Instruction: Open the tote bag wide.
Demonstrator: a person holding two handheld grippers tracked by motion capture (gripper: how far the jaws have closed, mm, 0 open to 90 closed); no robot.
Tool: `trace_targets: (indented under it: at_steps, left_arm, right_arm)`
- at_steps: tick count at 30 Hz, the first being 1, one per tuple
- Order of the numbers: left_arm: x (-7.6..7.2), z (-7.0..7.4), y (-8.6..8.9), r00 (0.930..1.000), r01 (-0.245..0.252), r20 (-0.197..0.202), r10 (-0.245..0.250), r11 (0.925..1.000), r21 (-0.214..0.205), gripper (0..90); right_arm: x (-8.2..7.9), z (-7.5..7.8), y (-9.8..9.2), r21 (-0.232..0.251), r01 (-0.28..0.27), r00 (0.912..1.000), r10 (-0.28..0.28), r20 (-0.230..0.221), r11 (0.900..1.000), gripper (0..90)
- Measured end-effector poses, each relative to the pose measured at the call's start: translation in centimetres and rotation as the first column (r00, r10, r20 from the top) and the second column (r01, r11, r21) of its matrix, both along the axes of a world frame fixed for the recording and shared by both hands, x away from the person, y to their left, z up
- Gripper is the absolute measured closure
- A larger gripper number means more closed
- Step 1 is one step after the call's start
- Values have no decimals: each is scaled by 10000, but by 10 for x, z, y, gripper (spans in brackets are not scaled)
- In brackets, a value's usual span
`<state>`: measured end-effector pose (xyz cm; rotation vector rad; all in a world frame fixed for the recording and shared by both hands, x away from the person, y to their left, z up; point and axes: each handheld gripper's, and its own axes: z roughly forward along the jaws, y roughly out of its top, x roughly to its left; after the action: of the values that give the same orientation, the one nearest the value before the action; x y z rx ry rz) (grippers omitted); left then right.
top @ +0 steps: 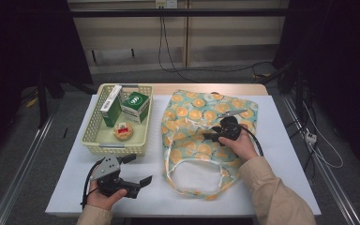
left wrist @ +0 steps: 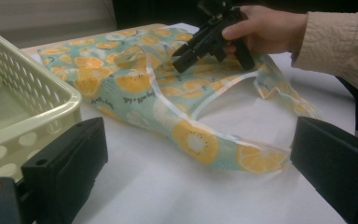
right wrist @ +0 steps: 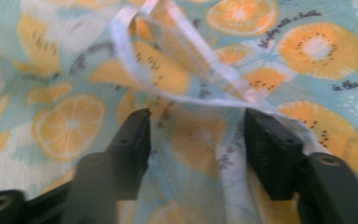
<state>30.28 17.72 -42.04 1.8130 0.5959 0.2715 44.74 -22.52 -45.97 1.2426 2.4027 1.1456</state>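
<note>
1. High view: fabric bag (top: 206,136), teal with an orange-slice print, lies flat on the white table (top: 281,154), its handle loops toward the person.
2. Right gripper view: script lettering runs across the bag's print; "in the sun" and "with a bottle" can be partly made out, the rest is blurred.
3. Right gripper (top: 208,137): jaws partly open, hovering over the middle of the bag, cloth and a pale handle strap (right wrist: 186,100) between them, pads not pressing.
4. Left gripper (top: 138,169): jaws wide open, nothing between them, above bare table near the front edge, just beside the basket (top: 98,143).
5. Basket: cream, perforated, left of the bag; holds two green-and-white cartons (top: 135,107) with an unreadable round emblem, and a small round item (top: 123,130).
6. Room: grey floor, cables trailing, pale wooden panels behind.
</note>
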Motion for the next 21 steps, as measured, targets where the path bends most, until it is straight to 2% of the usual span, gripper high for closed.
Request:
trace_targets:
  at_steps: [2, 4, 8, 10, 13, 19, 21]
  left_arm:
    - [0, 1, 0, 10000, 7, 9, -7, 10000, 5, 37]
    - [0, 0, 1, 10000, -10, 13, 10, 10000, 4, 37]
    - [0, 0, 1, 10000, -16, -8, 16, 10000, 9, 37]
    - [0, 0, 1, 10000, -26, 6, 26, 10000, -2, 37]
    - [0, 0, 1, 10000, -20, 6, 20, 10000, 11, 37]
    - [0, 1, 1, 10000, -9, 40, 9, 10000, 19, 37]
    - [0, 1, 1, 10000, 8, 81, -8, 10000, 55, 37]
  right_arm:
    - [-5, 1, 4, -730, -405, 9985, 431, 341, 9965, 388]
    - [-9, 1, 4, -1225, -523, 9967, 594, 550, 9911, 408]
    - [-13, 0, -3, -1205, -603, 9945, 699, 774, 9909, 494]
    - [-12, 0, -8, -1162, -503, 9947, 602, 837, 9920, 608]
    - [-10, -1, -13, -1041, -291, 9958, 379, 838, 9941, 724]
    - [-8, -1, -12, -982, -83, 9969, 160, 775, 9951, 867]
    - [-8, 0, -10, -968, 29, 9974, 40, 714, 9953, 887]
